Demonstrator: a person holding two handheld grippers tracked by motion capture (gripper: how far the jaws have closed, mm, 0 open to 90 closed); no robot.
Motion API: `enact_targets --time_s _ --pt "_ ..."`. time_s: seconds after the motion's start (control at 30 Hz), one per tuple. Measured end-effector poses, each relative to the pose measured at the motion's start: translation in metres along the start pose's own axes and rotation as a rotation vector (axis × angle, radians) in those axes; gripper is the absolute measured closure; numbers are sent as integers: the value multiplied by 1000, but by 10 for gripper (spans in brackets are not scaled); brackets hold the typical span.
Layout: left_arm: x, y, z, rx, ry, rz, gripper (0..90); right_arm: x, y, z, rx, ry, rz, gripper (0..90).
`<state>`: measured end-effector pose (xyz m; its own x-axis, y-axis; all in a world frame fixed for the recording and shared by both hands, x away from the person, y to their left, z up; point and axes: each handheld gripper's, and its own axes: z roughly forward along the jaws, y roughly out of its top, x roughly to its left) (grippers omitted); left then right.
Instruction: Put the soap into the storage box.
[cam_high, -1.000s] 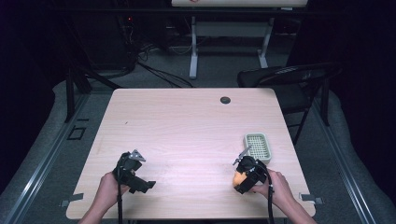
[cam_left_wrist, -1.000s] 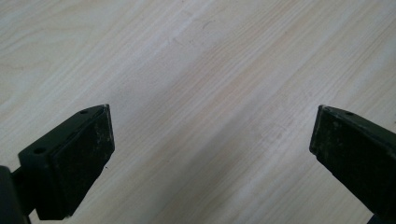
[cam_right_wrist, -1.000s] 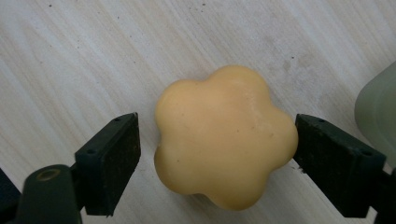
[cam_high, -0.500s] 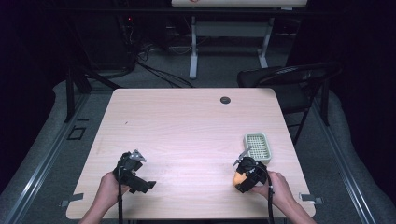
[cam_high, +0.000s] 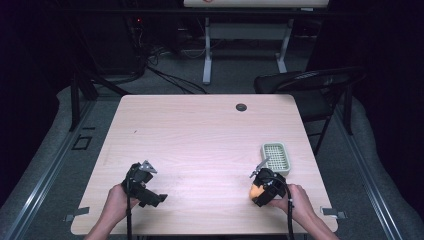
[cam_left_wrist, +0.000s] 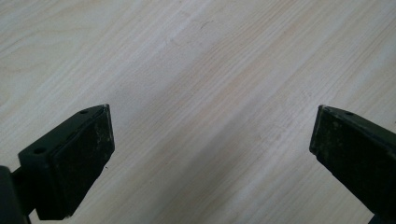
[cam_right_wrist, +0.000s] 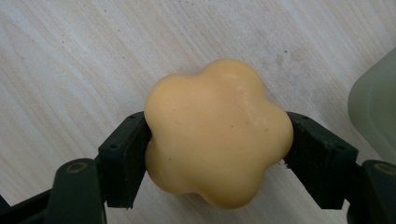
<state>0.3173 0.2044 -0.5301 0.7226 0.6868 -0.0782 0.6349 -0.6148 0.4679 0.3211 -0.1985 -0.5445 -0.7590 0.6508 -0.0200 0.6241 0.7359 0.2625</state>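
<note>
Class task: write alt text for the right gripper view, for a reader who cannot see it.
A yellow flower-shaped soap is clamped between the two black jaws of the right hand-held gripper, just over a pale wooden table. The edge of a pale green dish shows at right.

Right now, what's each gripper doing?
Left gripper: open, empty, over bare table.
Right gripper: jaws just closed, shut on the flower-shaped soap.

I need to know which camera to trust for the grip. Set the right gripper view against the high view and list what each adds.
Right gripper view alone: the flower-shaped yellow soap has five rounded lobes, and both fingers press its sides. High view alone: the left gripper, the grommet, the chair and the soap dish's grid. Both: soap, wooden table, pale green dish edge.
</note>
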Motion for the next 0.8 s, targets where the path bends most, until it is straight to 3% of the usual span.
enact_targets --time_s 0.1,0.8 --pt "0 0 0 0 0 -3 1 -2 0 -1 4 15 6 267" --pt "1 0 0 -1 -4 -5 1 -2 1 -11 -7 -3 0 267"
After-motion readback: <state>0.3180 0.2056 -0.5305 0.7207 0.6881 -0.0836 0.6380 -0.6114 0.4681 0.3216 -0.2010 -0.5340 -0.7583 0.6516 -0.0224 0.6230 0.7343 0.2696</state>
